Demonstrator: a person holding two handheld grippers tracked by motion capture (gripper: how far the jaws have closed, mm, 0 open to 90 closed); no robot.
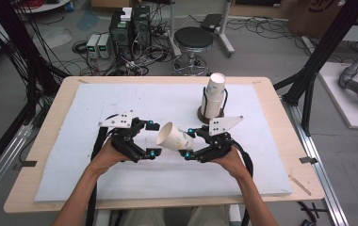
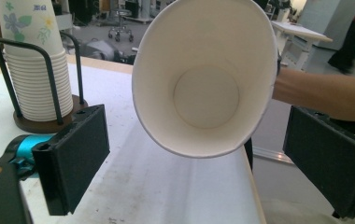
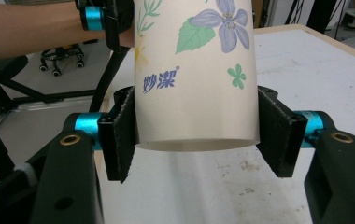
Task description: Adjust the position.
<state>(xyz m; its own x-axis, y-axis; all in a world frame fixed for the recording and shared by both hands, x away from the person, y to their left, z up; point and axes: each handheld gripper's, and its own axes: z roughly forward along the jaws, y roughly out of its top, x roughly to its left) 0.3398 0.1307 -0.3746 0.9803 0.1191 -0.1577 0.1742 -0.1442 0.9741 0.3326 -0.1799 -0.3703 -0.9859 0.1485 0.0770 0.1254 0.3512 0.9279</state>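
A white paper cup (image 1: 174,136) with a flower print lies on its side in the air above the white mat (image 1: 120,99). My right gripper (image 1: 188,142) is shut on its base end, with a pad pressed on each side of the cup (image 3: 196,79). The cup's open mouth (image 2: 206,74) faces my left gripper (image 1: 154,139). That gripper (image 2: 201,163) stands open, its pads apart from the rim on both sides. A stack of the same cups (image 1: 214,96) stands upright in a black wire holder behind the right gripper, and the stack (image 2: 38,70) is also in the left gripper view.
The mat covers most of a wooden table (image 1: 280,136). Beyond the far edge, on the floor, are a round stool (image 1: 193,40), computer cases (image 1: 130,30) and loose cables. Black frame posts (image 1: 318,61) stand at both sides of the table.
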